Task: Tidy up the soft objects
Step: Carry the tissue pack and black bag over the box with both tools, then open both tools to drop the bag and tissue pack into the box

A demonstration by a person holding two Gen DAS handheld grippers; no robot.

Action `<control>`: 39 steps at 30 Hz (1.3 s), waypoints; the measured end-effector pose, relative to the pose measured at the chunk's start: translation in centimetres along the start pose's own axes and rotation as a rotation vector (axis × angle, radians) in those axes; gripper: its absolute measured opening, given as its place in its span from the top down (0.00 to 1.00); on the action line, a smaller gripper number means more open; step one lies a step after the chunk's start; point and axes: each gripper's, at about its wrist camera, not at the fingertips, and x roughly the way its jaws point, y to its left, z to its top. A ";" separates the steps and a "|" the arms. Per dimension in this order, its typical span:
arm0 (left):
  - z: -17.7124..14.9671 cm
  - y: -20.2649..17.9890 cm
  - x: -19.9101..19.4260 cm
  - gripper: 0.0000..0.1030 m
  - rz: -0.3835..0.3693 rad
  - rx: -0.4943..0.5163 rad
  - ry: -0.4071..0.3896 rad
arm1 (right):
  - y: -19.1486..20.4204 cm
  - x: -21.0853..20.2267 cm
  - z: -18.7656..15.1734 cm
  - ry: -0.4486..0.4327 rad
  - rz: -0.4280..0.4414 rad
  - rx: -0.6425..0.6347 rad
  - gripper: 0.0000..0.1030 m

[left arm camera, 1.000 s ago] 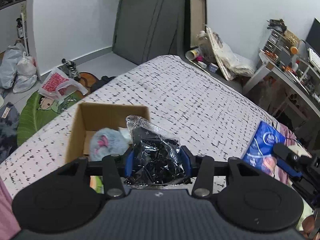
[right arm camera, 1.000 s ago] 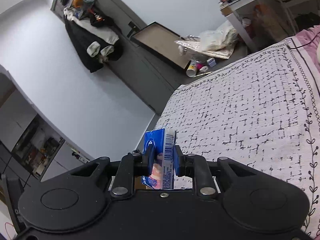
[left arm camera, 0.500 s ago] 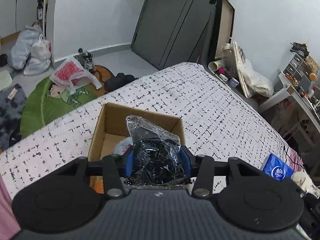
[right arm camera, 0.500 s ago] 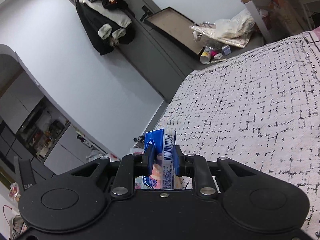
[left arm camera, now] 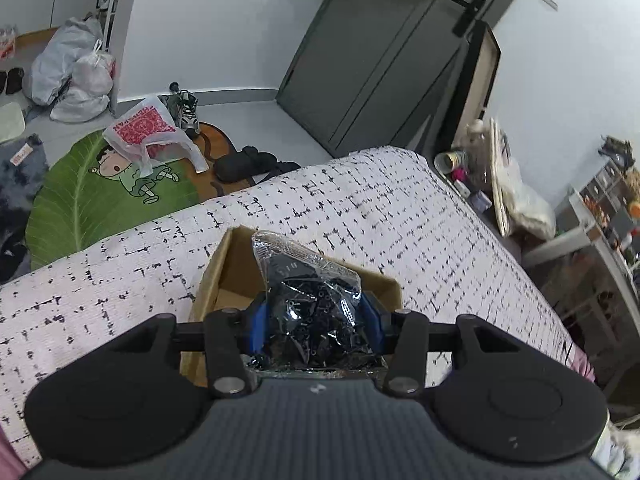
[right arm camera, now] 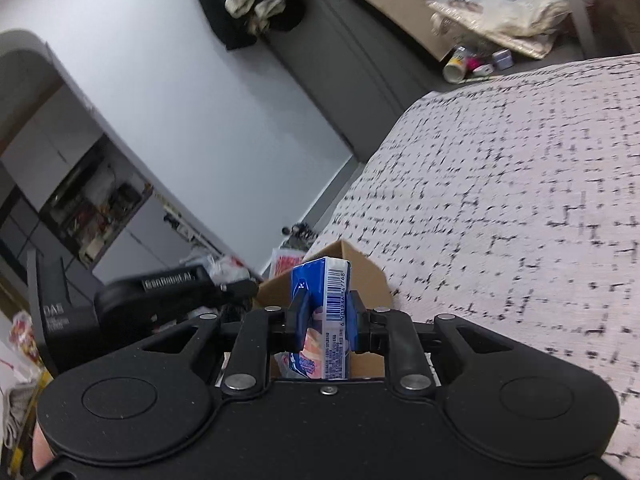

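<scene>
My left gripper (left arm camera: 316, 320) is shut on a clear plastic bag of small black parts (left arm camera: 308, 292) and holds it over the open cardboard box (left arm camera: 212, 276) on the bed. My right gripper (right arm camera: 326, 316) is shut on a blue tissue pack (right arm camera: 324, 304), upright with its barcode facing me, just above the same box (right arm camera: 360, 268). The left gripper's black body (right arm camera: 120, 304) shows at the left of the right wrist view. The box's contents are hidden behind the held things.
The bed (left arm camera: 360, 216) has a white cover with black dashes. On the floor lie a green leaf mat (left arm camera: 92, 196), plastic bags (left arm camera: 72, 80), shoes (left arm camera: 186, 108) and a dark door (left arm camera: 372, 52). Clutter (left arm camera: 500, 184) and a desk (left arm camera: 600, 224) stand at right.
Both grippers moved in over the box with their loads held. The left view now looks past the box to the floor; the box now appears in the right view.
</scene>
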 end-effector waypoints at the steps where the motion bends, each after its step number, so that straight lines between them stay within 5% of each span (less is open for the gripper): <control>1: 0.1 0.2 0.2 0.55 0.000 -0.007 -0.003 | 0.1 0.4 0.0 0.007 0.001 -0.007 0.81; 16: 0.1 1.1 3.1 0.54 0.000 -0.036 0.060 | -0.3 1.9 -0.7 0.040 -0.032 -0.002 0.57; 20: 0.4 1.0 2.9 0.49 0.005 -0.045 0.046 | -0.3 1.8 -0.9 0.044 -0.038 0.005 0.55; 24: 0.4 0.9 2.4 0.33 -0.031 -0.059 0.045 | -0.2 0.9 -0.8 0.029 -0.036 0.013 0.53; 39: -1.2 -0.3 -0.9 0.23 0.027 0.033 0.061 | -1.1 -2.4 0.0 -0.004 -0.122 0.040 0.43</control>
